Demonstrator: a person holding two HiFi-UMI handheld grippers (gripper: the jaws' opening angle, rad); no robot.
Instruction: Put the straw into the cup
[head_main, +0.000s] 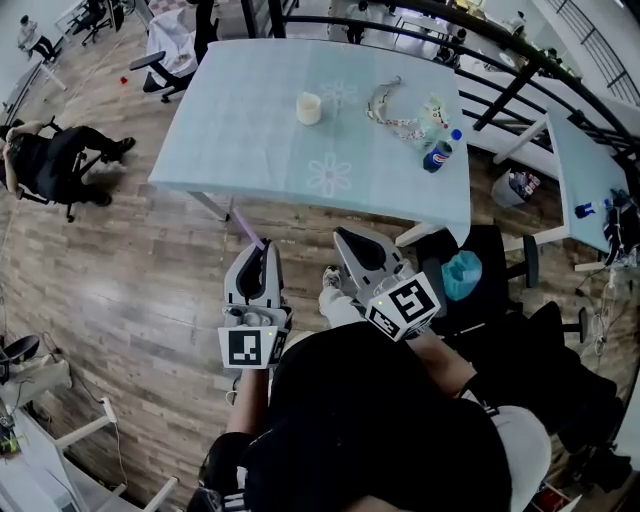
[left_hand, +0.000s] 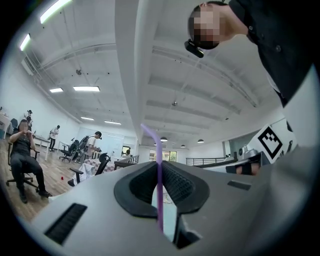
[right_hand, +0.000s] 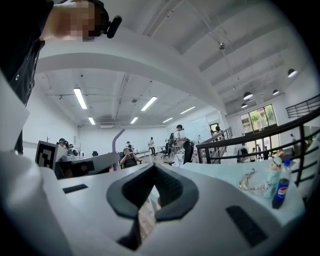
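Observation:
A thin purple straw (head_main: 250, 229) with a bent top sticks up and forward from my left gripper (head_main: 268, 252), whose jaws are shut on it. In the left gripper view the straw (left_hand: 159, 175) runs upright between the dark pads of the gripper (left_hand: 160, 170). The right gripper (head_main: 346, 240) is beside it, shut and empty; its own view shows the pads of the gripper (right_hand: 153, 169) meeting at the tip. A small white cup (head_main: 309, 108) stands upright on the pale blue table (head_main: 250, 150), well ahead of both grippers. I am over the wooden floor, short of the table's near edge.
A blue-capped cola bottle (head_main: 440, 154) and a tangle of clear wrapping (head_main: 396, 113) lie on the table's right part. A black chair (head_main: 490, 265) with a teal bag (head_main: 462, 273) stands to the right. A seated person (head_main: 50, 160) is far left; a railing runs behind.

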